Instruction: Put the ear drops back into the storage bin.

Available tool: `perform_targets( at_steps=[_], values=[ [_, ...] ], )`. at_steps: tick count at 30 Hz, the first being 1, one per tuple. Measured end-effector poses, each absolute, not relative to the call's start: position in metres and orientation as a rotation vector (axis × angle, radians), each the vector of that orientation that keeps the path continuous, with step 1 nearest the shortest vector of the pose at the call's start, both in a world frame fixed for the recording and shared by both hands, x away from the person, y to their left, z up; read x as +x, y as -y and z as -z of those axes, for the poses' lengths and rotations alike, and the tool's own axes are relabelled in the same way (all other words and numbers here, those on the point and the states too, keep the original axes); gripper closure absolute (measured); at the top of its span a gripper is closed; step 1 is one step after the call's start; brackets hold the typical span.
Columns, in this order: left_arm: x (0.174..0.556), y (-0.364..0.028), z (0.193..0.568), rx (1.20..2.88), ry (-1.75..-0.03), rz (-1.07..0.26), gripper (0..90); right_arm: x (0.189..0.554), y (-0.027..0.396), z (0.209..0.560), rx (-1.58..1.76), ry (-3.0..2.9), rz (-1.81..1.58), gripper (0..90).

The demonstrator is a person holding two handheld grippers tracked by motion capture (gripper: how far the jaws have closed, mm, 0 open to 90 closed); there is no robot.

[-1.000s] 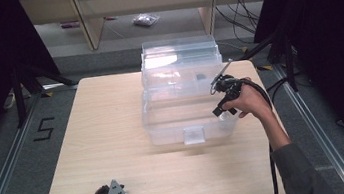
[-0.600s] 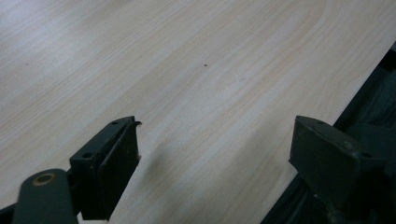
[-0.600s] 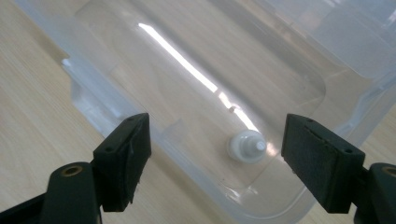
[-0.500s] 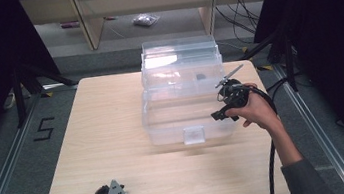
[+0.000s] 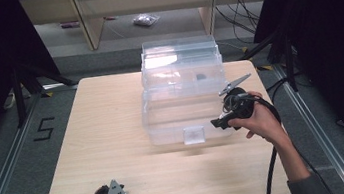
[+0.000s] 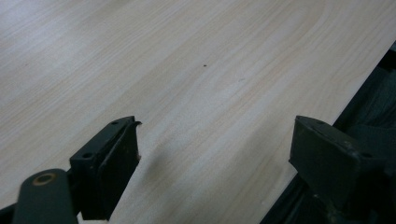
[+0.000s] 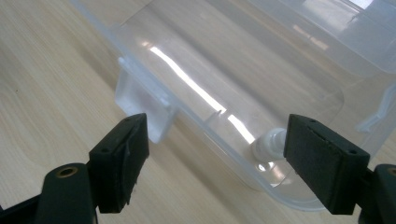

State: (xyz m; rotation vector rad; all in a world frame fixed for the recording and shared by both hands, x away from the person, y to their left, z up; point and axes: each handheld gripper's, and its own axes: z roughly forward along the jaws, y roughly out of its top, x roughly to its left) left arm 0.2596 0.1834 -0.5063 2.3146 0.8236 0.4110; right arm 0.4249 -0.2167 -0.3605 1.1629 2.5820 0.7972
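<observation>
Standing on the pale wooden desk [image 5: 114, 135], one clear plastic lidded box [image 5: 182, 95]; two tongs, right [image 7: 212, 163] and left [image 6: 210, 158], gape apart, unladen, the right's having just widened; right gripper view reveals the front latch [image 7: 140, 100].

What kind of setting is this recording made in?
Probably a lab or recording workspace, not a home: a bare wooden table with a clear plastic storage box, metal floor rails, a taped "5" on the grey floor, and loose cables behind.

A pale wood-grain counter [image 5: 109, 135] carries a clear plastic lidded storage box [image 5: 181, 106] toward its far right side.
</observation>
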Motion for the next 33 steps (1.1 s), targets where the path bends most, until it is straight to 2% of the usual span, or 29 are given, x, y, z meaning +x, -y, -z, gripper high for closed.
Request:
perform_targets(
  at_steps=[19, 21, 29, 30, 33],
  values=[
    [0.260, -0.184, 0.506, 2.314, -0.829, -0.411, 14.9, 0.401, 0.224, 0.369, 1.109, -2.570, -0.861, 22.0],
    [0.259, -0.182, 0.508, 2.276, -0.857, -0.418, 14.9, 0.397, 0.224, 0.370, 1.126, -2.572, -0.866, 21.9],
    [0.259, -0.182, 0.507, 2.281, -0.850, -0.419, 14.9, 0.385, 0.223, 0.378, 1.108, -2.544, -0.933, 21.7],
    [0.260, -0.184, 0.506, 2.321, -0.824, -0.424, 14.9, 0.385, 0.223, 0.378, 1.108, -2.544, -0.933, 21.7],
    [0.259, -0.182, 0.507, 2.265, -0.873, -0.415, 15.0, 0.381, 0.223, 0.381, 1.062, -2.552, -0.940, 21.5]
  ],
)
